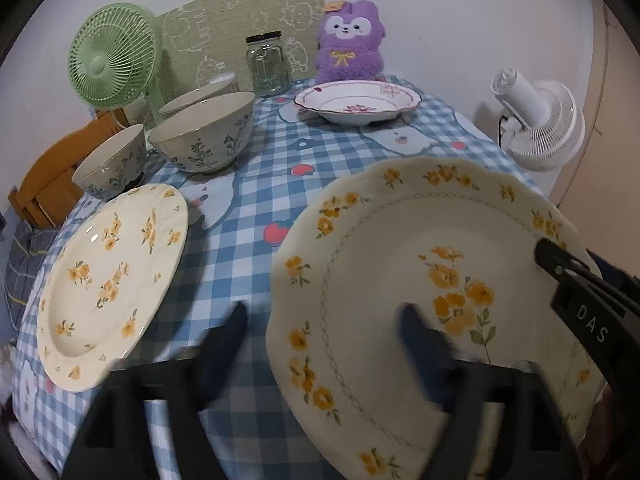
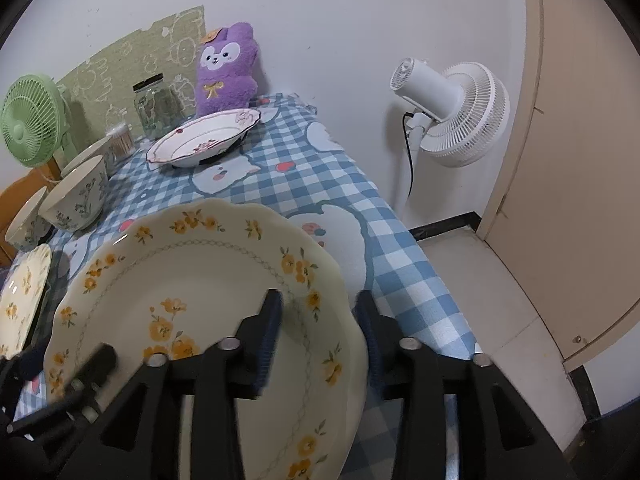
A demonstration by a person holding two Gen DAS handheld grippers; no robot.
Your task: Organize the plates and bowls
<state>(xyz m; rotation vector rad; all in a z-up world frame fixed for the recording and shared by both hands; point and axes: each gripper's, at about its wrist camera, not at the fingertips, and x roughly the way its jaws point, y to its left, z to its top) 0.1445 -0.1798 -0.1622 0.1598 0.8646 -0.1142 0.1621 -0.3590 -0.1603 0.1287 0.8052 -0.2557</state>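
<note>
Glazed ceramic scalloped floral plate (image 2: 208, 280): rigid, slick, chippable. Grip rim. Right gripper (image 2: 318, 312) straddles rim, pads apparently not pressing; left gripper (image 1: 324, 320) wide, empty.

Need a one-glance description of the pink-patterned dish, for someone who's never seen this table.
Start at the purple plush toy against the wall at the far end of the blue checked tablecloth. Directly in front of it sits a white deep dish. It alone has a wavy dark-red rim line and pink-red flowers; the other plates carry yellow flowers, the bowls dark leafy sprigs.
</note>
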